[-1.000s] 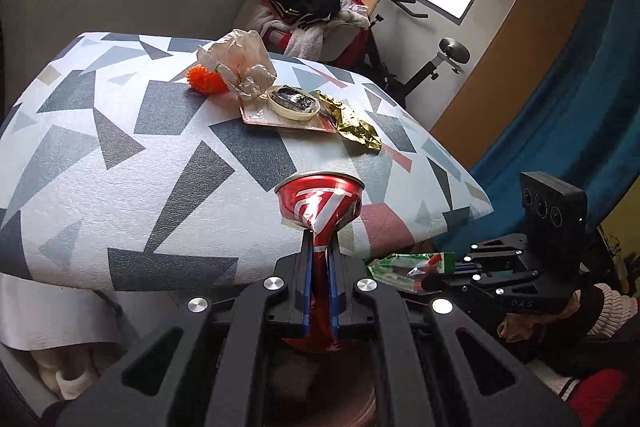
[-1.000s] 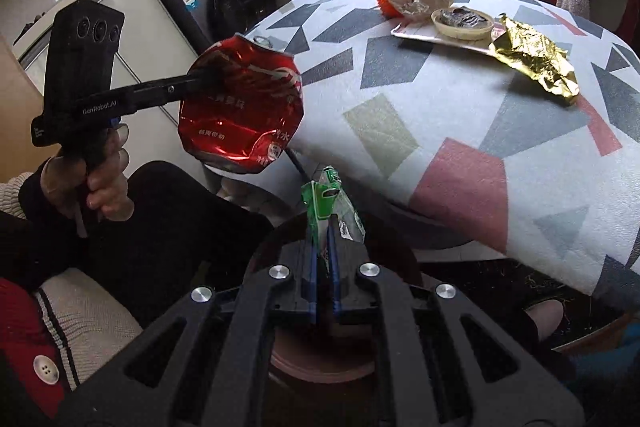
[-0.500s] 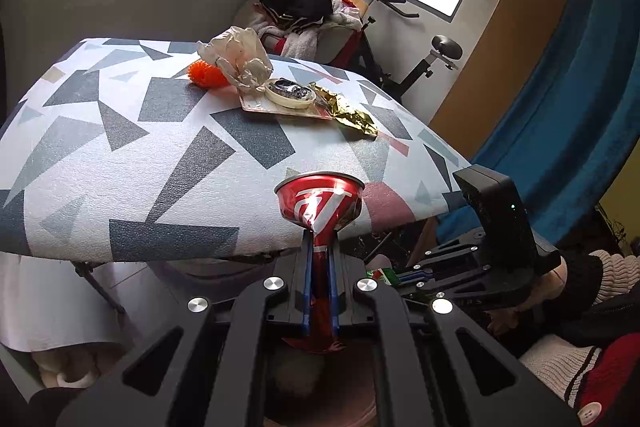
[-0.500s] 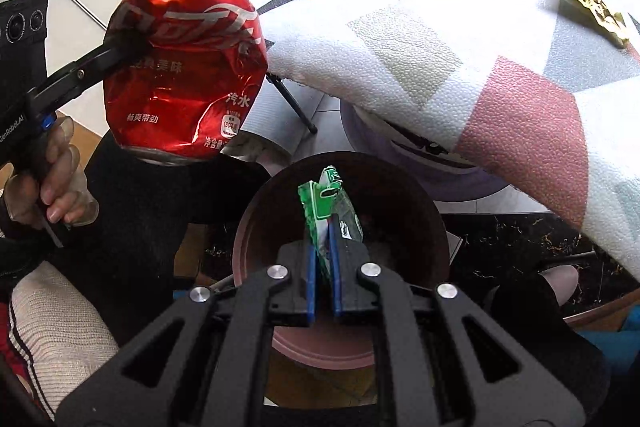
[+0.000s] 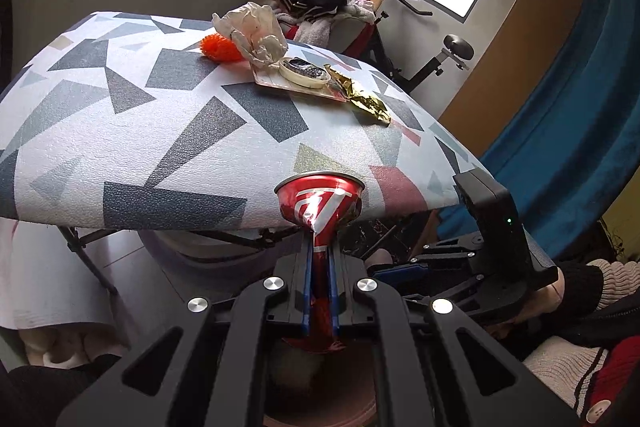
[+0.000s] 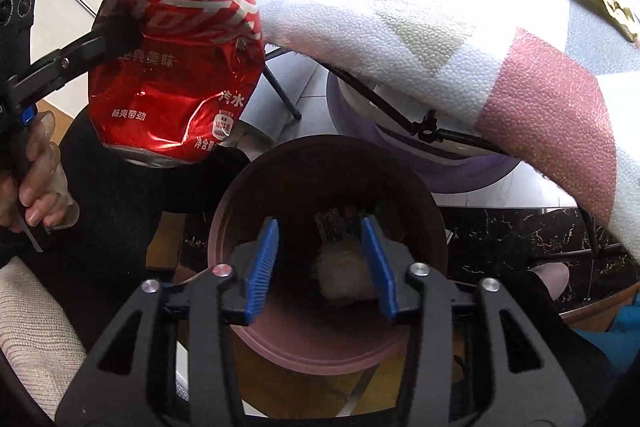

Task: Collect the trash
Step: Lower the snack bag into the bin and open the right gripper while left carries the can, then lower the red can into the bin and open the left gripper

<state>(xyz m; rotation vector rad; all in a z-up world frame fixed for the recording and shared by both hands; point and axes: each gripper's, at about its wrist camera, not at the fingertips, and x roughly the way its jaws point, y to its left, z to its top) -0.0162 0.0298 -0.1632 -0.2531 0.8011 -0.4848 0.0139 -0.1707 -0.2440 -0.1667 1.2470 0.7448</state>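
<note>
My left gripper point(image 5: 320, 259) is shut on a crushed red soda can point(image 5: 320, 203) and holds it in the air beside the table's edge; the can also shows in the right wrist view point(image 6: 172, 67), up and left of the bin. My right gripper point(image 6: 320, 247) is open and empty above a round brown bin point(image 6: 420, 187). A green wrapper point(image 6: 336, 225) and a pale crumpled wad point(image 6: 344, 279) lie inside the bin. On the table sit a crumpled plastic bag point(image 5: 252, 31), a gold foil wrapper point(image 5: 364, 99) and a tray with a small dish point(image 5: 304, 75).
The table point(image 5: 120, 131) with its triangle-patterned cloth overhangs the bin; its black folding legs point(image 6: 424, 127) run close behind the bin. An orange spiky ball point(image 5: 218, 49) lies by the bag. A pale purple tub point(image 6: 460, 163) stands under the table.
My right gripper has opened and the green wrapper has dropped into the bin. Both grippers have moved lower toward the bin; the can stays held.
</note>
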